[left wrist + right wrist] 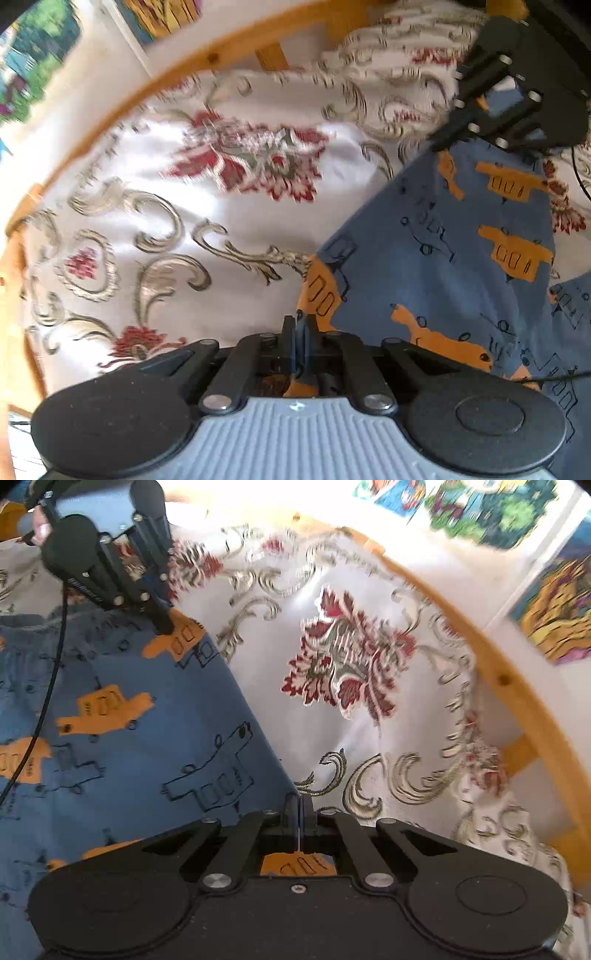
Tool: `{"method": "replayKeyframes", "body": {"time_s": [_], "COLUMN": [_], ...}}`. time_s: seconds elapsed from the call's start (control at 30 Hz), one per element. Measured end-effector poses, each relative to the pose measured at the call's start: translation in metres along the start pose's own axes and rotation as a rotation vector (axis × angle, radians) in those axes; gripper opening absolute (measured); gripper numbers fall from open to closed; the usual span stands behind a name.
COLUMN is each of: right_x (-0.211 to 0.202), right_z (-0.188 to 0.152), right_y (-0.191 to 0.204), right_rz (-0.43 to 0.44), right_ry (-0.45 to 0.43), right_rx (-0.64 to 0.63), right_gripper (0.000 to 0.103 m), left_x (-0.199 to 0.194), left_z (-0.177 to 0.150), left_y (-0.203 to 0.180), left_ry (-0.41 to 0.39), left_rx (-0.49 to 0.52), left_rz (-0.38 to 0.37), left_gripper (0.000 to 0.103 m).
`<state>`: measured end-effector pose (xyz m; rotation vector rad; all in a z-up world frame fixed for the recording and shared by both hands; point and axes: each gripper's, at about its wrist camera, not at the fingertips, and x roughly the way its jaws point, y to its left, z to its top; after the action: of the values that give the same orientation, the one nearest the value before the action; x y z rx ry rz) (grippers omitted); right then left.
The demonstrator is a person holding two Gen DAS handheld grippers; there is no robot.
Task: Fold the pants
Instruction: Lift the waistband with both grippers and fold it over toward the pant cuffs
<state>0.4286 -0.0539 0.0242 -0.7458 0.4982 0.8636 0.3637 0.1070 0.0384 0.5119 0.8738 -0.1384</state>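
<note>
The blue pants (436, 258), printed with orange vehicles, lie spread on a floral bedspread (207, 206) inside a wooden bed frame (517, 686). The left tongs (300, 328) are clamped on one edge of the cloth, and the right tongs (299, 808) are pinched shut on the opposite near edge; each shows at the far corner of the other's view. Judging by the double grip and the motion blur, a fold is under way. The next move likely calls for carrying both held corners across together, keeping the edge taut and level.
</note>
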Motion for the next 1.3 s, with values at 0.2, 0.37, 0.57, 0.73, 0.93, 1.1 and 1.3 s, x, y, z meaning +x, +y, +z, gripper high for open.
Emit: {"method": "replayKeyframes", "body": {"time_s": [0.2, 0.37, 0.57, 0.73, 0.93, 1.1, 1.3], "right_x": [-0.071, -0.122, -0.163, -0.178, -0.171, -0.157, -0.153], "right_z": [-0.015, -0.026, -0.042, -0.052, -0.067, -0.078, -0.091], "right_y": [0.044, 0.107, 0.178, 0.222, 0.272, 0.293, 0.301], "right_rz": [-0.114, -0.179, -0.197, -0.166, -0.115, -0.135, -0.215], "right_ry": [-0.07, -0.088, -0.066, -0.044, 0.004, 0.018, 0.017], "right_rx": [0.014, -0.032, -0.036, 0.022, 0.062, 0.078, 0.005], "right_gripper": [0.0, 0.0, 0.0, 0.0, 0.0, 0.0, 0.027], "left_x": [-0.049, -0.087, -0.115, -0.122, -0.104, -0.092, -0.092], "left_z": [-0.019, -0.05, -0.09, -0.118, -0.152, -0.172, -0.174], "left_y": [-0.04, -0.094, -0.136, -0.157, -0.179, -0.195, -0.199], "left_ry": [-0.159, -0.239, -0.251, -0.223, -0.128, -0.101, -0.108], "left_rx": [0.071, 0.168, 0.22, 0.239, 0.274, 0.304, 0.301], "left_rz": [0.156, 0.223, 0.216, 0.192, 0.142, 0.15, 0.188], "left_gripper": [0.003, 0.002, 0.002, 0.002, 0.002, 0.003, 0.011]}}
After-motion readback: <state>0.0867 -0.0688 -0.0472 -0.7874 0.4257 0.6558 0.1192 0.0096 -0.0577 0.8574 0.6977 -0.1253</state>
